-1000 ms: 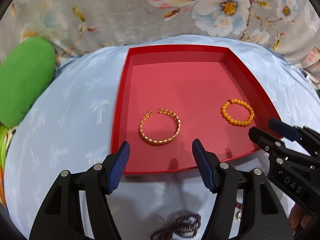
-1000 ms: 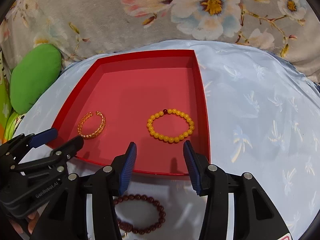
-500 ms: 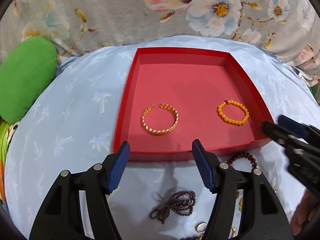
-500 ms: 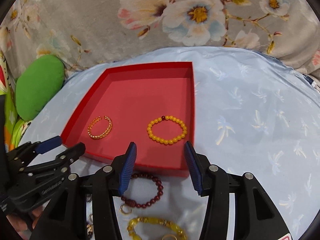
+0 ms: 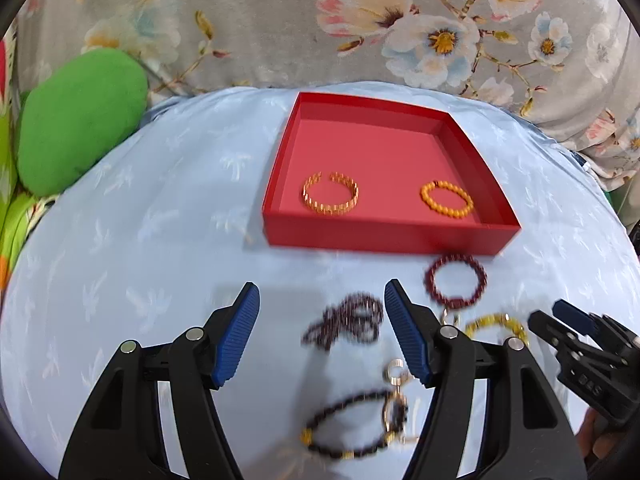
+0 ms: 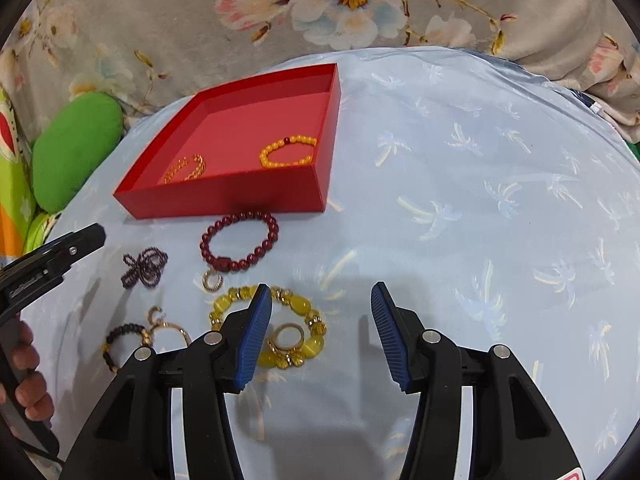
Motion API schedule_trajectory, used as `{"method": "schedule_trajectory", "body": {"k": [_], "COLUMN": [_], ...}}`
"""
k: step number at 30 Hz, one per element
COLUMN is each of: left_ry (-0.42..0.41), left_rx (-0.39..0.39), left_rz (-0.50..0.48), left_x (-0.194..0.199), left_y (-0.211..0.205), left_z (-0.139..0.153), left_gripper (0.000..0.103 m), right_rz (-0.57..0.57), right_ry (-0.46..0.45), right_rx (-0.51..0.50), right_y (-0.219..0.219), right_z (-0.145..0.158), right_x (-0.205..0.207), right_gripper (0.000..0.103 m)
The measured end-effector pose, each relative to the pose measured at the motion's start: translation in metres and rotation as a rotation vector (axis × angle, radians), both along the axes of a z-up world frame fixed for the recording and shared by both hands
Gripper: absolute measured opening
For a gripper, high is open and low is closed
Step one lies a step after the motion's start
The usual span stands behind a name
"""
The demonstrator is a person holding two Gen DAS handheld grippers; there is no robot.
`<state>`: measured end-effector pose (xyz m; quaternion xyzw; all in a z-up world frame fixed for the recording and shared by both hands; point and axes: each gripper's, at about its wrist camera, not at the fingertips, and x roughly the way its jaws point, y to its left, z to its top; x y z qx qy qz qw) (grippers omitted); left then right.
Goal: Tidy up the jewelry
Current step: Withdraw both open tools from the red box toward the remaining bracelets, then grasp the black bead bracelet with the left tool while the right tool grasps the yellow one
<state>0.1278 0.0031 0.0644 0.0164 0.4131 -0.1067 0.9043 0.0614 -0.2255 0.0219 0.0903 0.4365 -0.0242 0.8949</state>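
A red tray [image 5: 384, 236] [image 6: 224, 200] on pale blue cloth holds a gold bangle [image 5: 330, 193] [image 6: 186, 168] and an orange bead bracelet [image 5: 447, 200] [image 6: 287, 152]. In front of it lie a dark red bead bracelet [image 6: 239, 247] [image 5: 456, 282], a tangled purple bead strand [image 6: 144, 267] [image 5: 348, 320], a yellow stone bracelet [image 6: 276, 328], a gold ring [image 6: 289, 340], a black bead bracelet [image 6: 120, 340] [image 5: 356, 428] and small gold hoops [image 6: 212, 280]. My left gripper [image 5: 318, 328] hangs open above the purple strand. My right gripper [image 6: 318, 328] is open over the cloth, right of the yellow bracelet.
A green cushion [image 5: 76, 120] [image 6: 74, 156] lies at the left edge. Grey floral fabric [image 5: 360, 32] backs the scene. The blue cloth [image 6: 480, 200] spreads wide to the right of the tray. A person's hand [image 6: 28, 376] holds the left gripper.
Both grippers have drawn back from the tray toward the near side. The loose jewelry in front of the tray has come into view. Both sets of jaws stay apart and empty.
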Motion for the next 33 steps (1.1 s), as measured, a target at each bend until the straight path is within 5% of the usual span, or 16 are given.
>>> {"method": "schedule_trajectory", "body": {"k": [15, 18, 20, 25, 29, 33], "left_ry": [0.058, 0.08, 0.098, 0.094, 0.124, 0.109], "left_rx": [0.026, 0.02, 0.005, 0.019, -0.026, -0.034], "left_rz": [0.014, 0.002, -0.013, -0.037, -0.053, -0.064], "left_x": [-0.045, -0.047, -0.047, -0.051, -0.049, -0.054], "left_y": [0.022, 0.023, 0.022, 0.016, 0.017, 0.016], "left_z": [-0.035, -0.043, -0.048, -0.055, -0.054, -0.047], "left_gripper": [0.059, 0.055, 0.053, 0.042, 0.008, 0.008], "right_rz": [0.04, 0.043, 0.039, 0.031, 0.031, 0.035], "right_ry": [0.028, 0.036, 0.038, 0.019, -0.012, -0.048], "right_rx": [-0.044, -0.044, -0.027, -0.017, -0.009, -0.007], "right_y": [0.022, 0.024, 0.022, 0.021, 0.021, 0.02], "right_z": [-0.025, -0.026, -0.025, -0.017, -0.003, 0.014], "right_x": [0.006, 0.007, 0.007, 0.001, -0.006, -0.017], "right_gripper": [0.029, 0.011, 0.009, 0.009, 0.009, 0.009]}}
